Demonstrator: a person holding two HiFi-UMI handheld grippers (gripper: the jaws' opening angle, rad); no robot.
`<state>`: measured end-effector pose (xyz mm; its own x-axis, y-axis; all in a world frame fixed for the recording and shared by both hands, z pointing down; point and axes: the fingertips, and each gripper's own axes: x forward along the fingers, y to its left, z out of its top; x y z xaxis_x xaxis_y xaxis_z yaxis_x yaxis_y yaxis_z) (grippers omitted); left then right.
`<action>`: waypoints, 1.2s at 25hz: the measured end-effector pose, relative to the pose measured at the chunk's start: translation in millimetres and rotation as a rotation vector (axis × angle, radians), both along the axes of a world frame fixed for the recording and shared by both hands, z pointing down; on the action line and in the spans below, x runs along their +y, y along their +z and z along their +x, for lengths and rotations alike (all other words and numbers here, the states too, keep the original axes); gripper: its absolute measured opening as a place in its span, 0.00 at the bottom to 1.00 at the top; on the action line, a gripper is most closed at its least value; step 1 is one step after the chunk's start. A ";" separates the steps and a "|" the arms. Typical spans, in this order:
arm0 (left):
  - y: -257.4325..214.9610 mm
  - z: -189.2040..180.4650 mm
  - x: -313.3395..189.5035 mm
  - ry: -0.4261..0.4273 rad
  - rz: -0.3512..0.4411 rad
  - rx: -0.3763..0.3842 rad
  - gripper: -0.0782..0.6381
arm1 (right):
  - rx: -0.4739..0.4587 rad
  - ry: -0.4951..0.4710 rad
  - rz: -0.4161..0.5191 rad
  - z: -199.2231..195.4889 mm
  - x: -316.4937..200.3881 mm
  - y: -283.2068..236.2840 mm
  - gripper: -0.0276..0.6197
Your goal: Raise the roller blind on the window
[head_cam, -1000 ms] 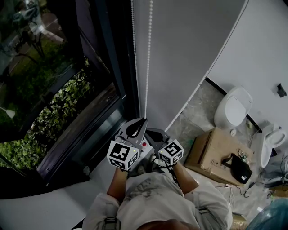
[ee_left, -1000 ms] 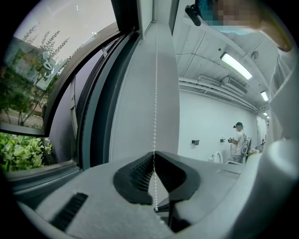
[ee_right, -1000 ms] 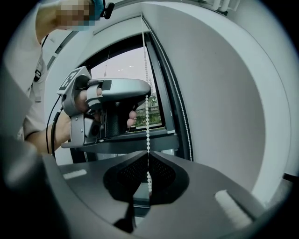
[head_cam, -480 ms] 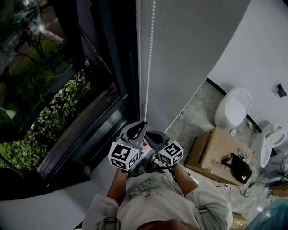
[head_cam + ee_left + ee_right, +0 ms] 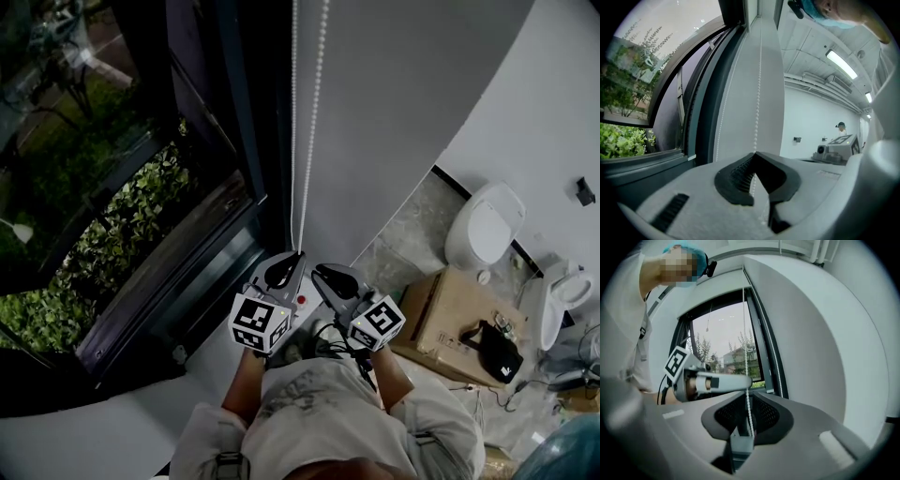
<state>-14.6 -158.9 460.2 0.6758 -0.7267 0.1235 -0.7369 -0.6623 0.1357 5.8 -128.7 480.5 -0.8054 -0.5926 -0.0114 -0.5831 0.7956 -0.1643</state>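
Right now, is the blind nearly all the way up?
Done so far: the window glass shows trees, uncovered. In hand: the left gripper is shut on the bead chain; the right gripper has jaws apart around it. Left: probably more pulling; the blind's edge isn't visible.

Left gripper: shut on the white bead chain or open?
Shut on it: the left gripper has its jaw tips together, the white bead chain running down into them.

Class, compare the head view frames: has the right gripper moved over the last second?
Yes. The right gripper has shifted rightward, toward the cardboard box, opening a gap from the left gripper.
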 end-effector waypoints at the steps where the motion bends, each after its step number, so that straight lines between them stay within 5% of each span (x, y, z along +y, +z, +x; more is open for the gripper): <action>1: 0.5 0.7 1.1 0.005 -0.003 0.008 0.12 | -0.012 -0.001 0.025 0.9 -0.4 -13.2 0.14; 15: 0.7 3.7 6.9 0.015 -0.006 0.014 0.12 | -0.096 -0.064 0.287 -18.5 -19.5 -152.1 0.21; 19: 0.5 5.0 6.4 0.015 -0.005 0.015 0.12 | -0.105 -0.073 0.316 -26.2 -24.7 -170.9 0.20; 22: 0.1 5.8 5.8 0.013 -0.005 0.019 0.12 | -0.097 -0.035 0.324 -25.4 -30.9 -175.9 0.09; 30: 3.6 5.3 6.2 0.012 -0.010 0.015 0.12 | -0.124 -0.033 0.291 -24.2 -30.6 -171.1 0.07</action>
<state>-9.3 -152.7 463.8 0.6861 -0.7174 0.1211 -0.7270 -0.6694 0.1532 -18.3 -159.3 309.4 -0.8061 -0.5235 -0.2759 -0.5458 0.8379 0.0051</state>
